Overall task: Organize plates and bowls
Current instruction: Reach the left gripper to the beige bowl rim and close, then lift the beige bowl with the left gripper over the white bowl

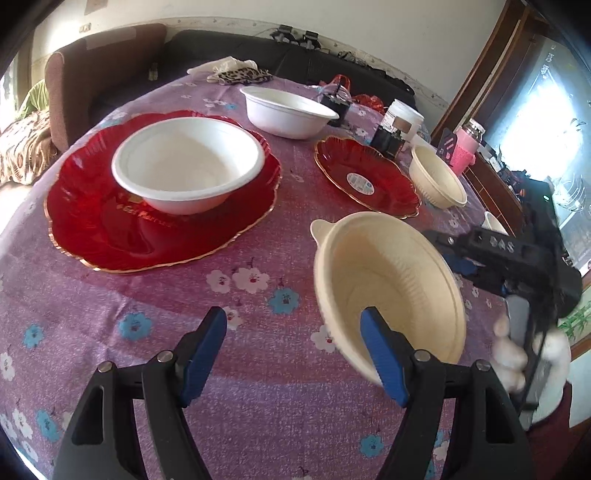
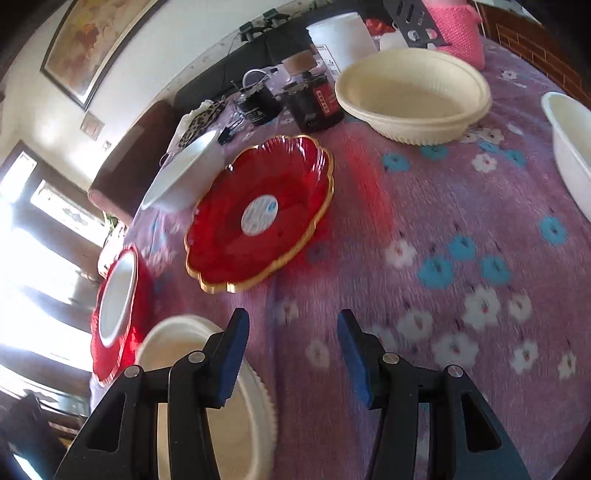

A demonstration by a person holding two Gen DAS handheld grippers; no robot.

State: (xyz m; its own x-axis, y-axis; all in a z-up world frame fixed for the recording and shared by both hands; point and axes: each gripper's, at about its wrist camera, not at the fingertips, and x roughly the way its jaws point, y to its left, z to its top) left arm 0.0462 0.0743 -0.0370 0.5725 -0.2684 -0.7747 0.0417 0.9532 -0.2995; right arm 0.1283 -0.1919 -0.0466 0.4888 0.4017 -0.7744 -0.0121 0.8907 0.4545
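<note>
White walls [image 1: 406, 22] meet a dark sofa [image 1: 229, 48], with bright windows [image 2: 33, 236] (glare-washed) and a framed painting [image 2: 88, 40].

A white foam bowl [image 1: 188, 166] sits upright on a large red gold-rimmed glass plate [image 1: 110, 225]; a smaller red scalloped plate [image 1: 365, 177] lies between cream ribbed bowls [image 1: 388, 273].

A table under a purple flowered cloth [image 1: 258, 369] carries 2 red plates, a large one [image 1: 110, 229] at left and a smaller one [image 1: 369, 181] at centre right, 2 cream bowls [image 1: 388, 280] [image 1: 437, 181] and a white bowl [image 1: 288, 110] at top.
</note>
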